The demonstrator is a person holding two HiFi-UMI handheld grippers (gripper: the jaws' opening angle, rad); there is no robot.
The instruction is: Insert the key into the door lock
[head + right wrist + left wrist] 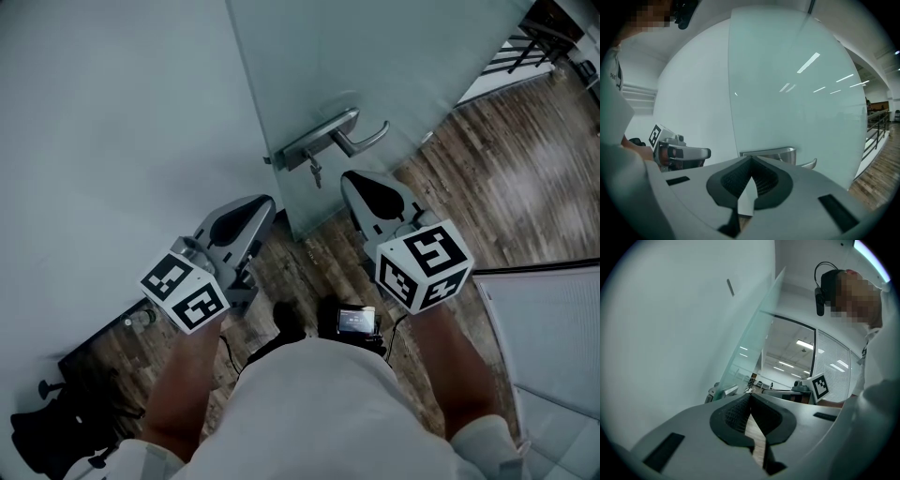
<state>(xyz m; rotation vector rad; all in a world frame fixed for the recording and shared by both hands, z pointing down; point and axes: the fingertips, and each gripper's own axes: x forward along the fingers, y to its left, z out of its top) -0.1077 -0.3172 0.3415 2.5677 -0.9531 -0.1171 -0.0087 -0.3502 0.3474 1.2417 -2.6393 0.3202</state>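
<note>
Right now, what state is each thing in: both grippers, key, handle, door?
left gripper: shut, empty.
right gripper: shut, empty.
key: in the lock, no gripper on it.
door handle: level, not pressed.
glass door: open or closed, cannot tell.

White plain wall (pixel 112 112) on the left, runs far. Frosted glass door (pixel 394 56) stands far centre, its edge meeting the wall; strip-light reflections (pixel 808 62) show on the glass. Dark wood-plank floor (pixel 506 178), glossy patch far right. Black-barred railing (pixel 525 47) at far right along the floor edge, also seen in the right gripper view (pixel 876 124). White slatted blinds (pixel 553 328) near right, behind a dark frame. Black gear (pixel 56 412) on the floor near left, against the wall; type unclear. Left gripper view: ceiling strip lights (pixel 805 343) on, black-framed glass partition (pixel 815 352), low furniture far behind, too small to tell. Light is even and cool.
</note>
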